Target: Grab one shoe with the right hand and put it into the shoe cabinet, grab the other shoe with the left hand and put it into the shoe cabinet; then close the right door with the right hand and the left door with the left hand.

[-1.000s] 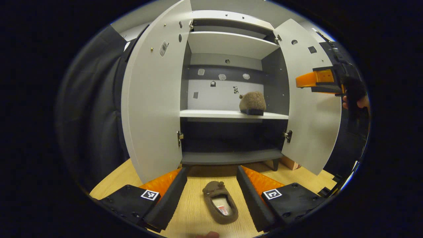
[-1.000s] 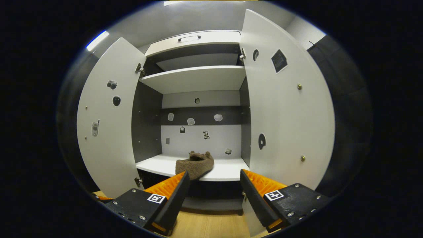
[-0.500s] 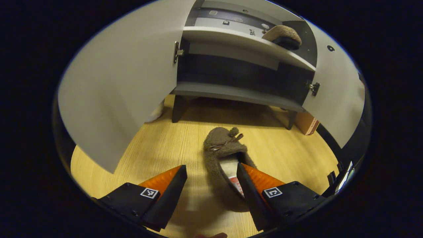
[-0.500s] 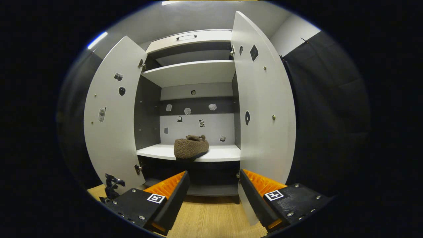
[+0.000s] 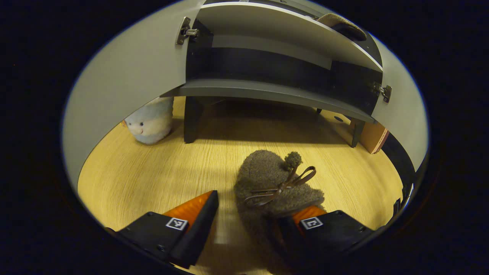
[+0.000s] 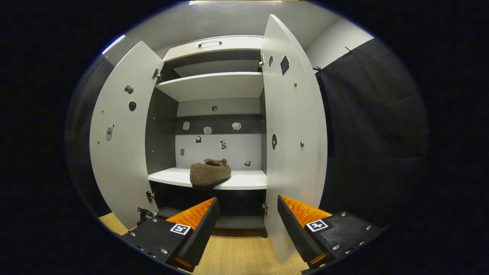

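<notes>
Wood floor (image 5: 153, 179) under an open shoe cabinet (image 5: 267, 91) fills the left gripper view, soft toy (image 5: 149, 122) at 10 o'clock beside a cabinet leg. Change since a second ago: the left gripper (image 5: 246, 214) has dropped from cabinet height down to the floor slipper (image 5: 273, 187), which sat small between the fingers before and now looms big at 6 o'clock. Its right finger is tucked into or under the slipper's opening, left finger apart on bare floor, so the tongs are spread wide, nothing pinched yet. Reads as reach done, squeeze pending. Pose: left hand low, tilted down and forward toward the cabinet base. In the right gripper view, the right gripper (image 6: 246, 219) has backed off a bit, hangs level at shelf height, tongs spread, empty. First slipper (image 6: 210, 173) lies on the white shelf (image 6: 244, 180), both doors (image 6: 294, 133) open. Half done, by my read.
</notes>
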A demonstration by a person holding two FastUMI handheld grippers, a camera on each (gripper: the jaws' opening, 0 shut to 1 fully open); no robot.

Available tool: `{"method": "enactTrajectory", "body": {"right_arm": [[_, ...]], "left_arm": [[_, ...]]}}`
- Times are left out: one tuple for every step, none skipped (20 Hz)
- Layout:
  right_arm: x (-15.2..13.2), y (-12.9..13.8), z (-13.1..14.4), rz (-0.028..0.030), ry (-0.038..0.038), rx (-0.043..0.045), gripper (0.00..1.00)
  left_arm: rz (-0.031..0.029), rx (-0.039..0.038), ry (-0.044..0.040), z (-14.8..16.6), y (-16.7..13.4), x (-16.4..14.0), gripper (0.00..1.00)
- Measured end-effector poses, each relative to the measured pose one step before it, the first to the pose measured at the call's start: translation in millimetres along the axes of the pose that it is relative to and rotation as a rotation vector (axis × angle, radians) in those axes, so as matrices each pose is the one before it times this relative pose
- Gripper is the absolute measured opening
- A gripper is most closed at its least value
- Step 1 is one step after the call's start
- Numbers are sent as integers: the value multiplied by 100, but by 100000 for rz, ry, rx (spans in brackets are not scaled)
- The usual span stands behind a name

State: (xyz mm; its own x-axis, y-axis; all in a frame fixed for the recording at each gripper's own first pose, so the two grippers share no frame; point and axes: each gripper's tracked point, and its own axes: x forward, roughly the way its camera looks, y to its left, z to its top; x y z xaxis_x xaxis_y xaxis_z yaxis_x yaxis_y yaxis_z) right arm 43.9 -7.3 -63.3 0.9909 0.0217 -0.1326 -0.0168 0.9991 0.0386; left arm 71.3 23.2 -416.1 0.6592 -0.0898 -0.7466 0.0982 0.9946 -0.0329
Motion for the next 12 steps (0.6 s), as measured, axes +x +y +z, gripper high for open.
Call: {"method": "enactTrajectory", "body": {"right_arm": [[96,-181,-23,-434,11,-305,94],[92,-126,4,-70,13,-200,93],[168,-100,-141,-68,346,-19,94],[51,-43,-114,177,228,156,94],[-12,-32,-35,368,236,299,94],[217,59,25,519,203,222,94],[221,65,32,487,-229,166,94],[-26,117,-7,493,-196,-17,94],[148,77,121,556,-273,-102,94],[50,72,68,346,-397,-18,93],[-71,177,83,555,-358,227,93],[-1,251,54,716,-368,481,94]], "left_arm": [[2312,1464,-1891,455,105,83,74],[2561,2009,-1529,427,559,-107,56],[3578,397,-1420,389,729,37,39],[1051,-1364,-1718,800,368,-372,31],[-324,-2346,-1941,985,149,-552,17],[-824,-1932,-2581,1463,-41,-942,17],[-215,-1155,-2371,1682,-72,-1205,18],[344,-694,-2179,1912,-83,-1396,18],[235,-570,-2326,2146,-180,-1563,17],[674,-912,-3259,2455,-200,-1646,18],[487,-82,-1460,2339,-328,-1575,17],[328,260,-2126,2567,-390,-1546,17]]}}
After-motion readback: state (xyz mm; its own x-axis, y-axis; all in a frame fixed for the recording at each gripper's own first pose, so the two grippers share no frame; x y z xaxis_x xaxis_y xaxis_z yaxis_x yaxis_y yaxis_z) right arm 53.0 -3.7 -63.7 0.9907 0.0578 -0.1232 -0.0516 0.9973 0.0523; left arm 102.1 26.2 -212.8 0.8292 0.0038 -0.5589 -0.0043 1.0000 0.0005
